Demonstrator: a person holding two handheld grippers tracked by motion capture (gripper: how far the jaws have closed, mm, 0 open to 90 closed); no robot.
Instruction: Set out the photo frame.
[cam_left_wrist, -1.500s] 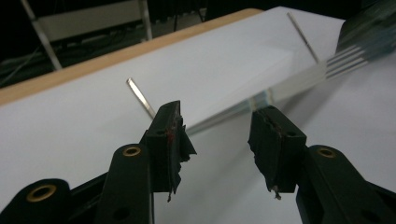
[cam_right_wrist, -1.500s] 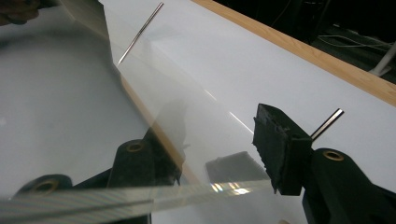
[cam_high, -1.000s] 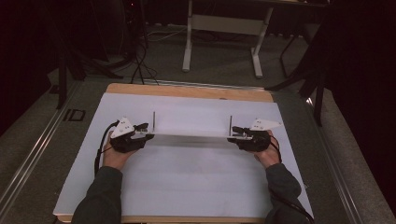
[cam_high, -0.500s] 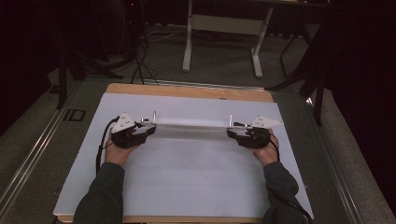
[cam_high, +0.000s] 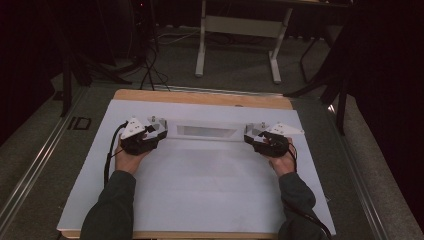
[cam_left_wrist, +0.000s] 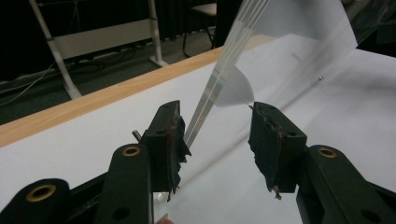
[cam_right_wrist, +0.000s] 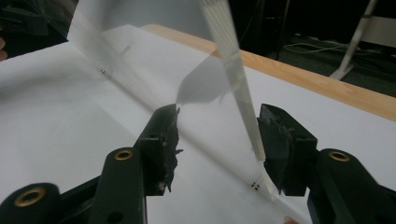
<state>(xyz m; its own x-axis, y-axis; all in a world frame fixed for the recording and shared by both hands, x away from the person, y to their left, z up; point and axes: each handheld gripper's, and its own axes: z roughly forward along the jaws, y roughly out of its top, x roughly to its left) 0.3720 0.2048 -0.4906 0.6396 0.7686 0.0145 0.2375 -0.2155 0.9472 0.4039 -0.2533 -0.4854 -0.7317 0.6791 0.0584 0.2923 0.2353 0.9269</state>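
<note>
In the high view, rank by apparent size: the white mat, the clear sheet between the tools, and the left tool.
1. White mat, by far the largest.
2. Clear sheet, a long narrow strip.
3. Left tool; close to the strip in area, so the last two places are unsure.

The left tongs (cam_high: 159, 129) and the right tongs (cam_high: 251, 134) are built alike: a black body topped by a grey three-cornered plate, with a black cable trailing from the rear of each. Seen from close behind, in the left gripper view the left tongs (cam_left_wrist: 217, 140) have two black jaw arms, each with a brass-ringed hole near the base and another farther back. The pads (cam_left_wrist: 273, 140) at the tips are dark, rough and frayed at the edges, with a reddish tinge on one inner face. The right tongs (cam_right_wrist: 217, 144) show the same brass-ringed holes and ragged black pads (cam_right_wrist: 164, 140). The person wears dark, grey-green long sleeves (cam_high: 111, 210) behind the tongs.
</note>
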